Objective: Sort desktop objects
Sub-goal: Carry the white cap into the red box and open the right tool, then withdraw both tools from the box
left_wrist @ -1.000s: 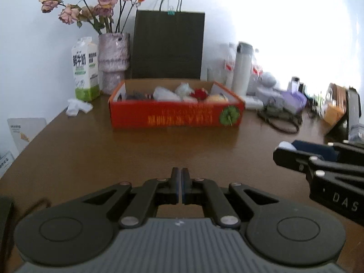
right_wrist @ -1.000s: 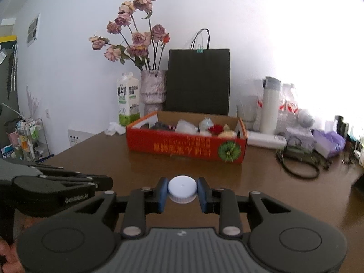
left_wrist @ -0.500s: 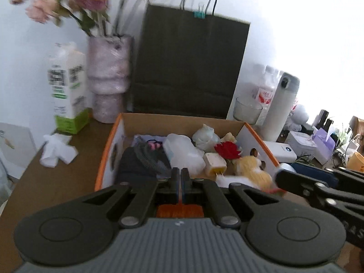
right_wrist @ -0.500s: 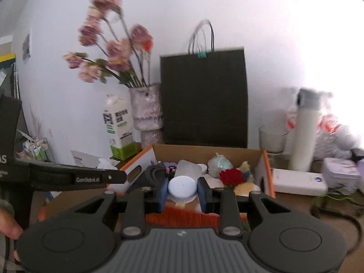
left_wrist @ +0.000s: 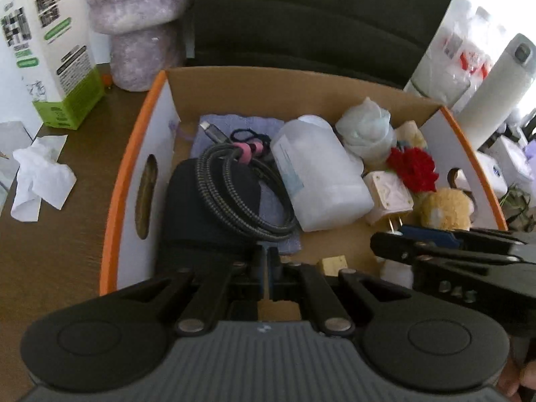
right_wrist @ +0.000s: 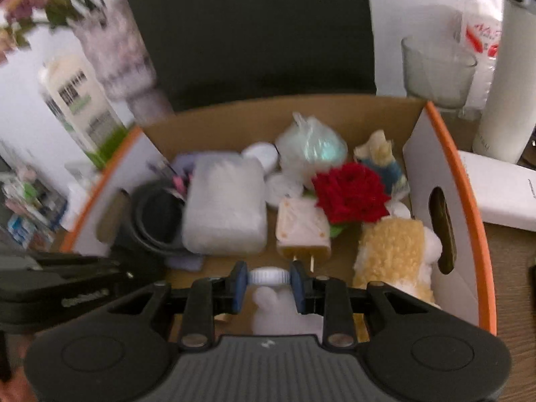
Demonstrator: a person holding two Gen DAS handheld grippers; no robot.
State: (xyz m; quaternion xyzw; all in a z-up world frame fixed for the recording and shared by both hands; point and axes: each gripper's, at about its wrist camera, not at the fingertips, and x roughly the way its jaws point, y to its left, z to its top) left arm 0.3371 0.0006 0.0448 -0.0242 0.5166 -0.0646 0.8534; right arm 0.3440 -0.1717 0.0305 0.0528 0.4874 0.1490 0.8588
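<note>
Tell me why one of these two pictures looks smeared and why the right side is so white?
Right wrist view: motion-smeared, especially the milk carton and flowers at left; the white-capped small bottle in the right gripper stays fairly crisp. Left wrist view: sharper, the coiled grey braided cable shows its weave. Both views: bright backlight washes out the upper right, and the fisheye lens bends the orange-edged cardboard box.

Both wrist views are looking steeply down, at close range, into the same orange-rimmed cardboard box. The left wrist camera is sitting over the box's left half, the right wrist camera over its right half; both are sharing the white charger plug.
</note>
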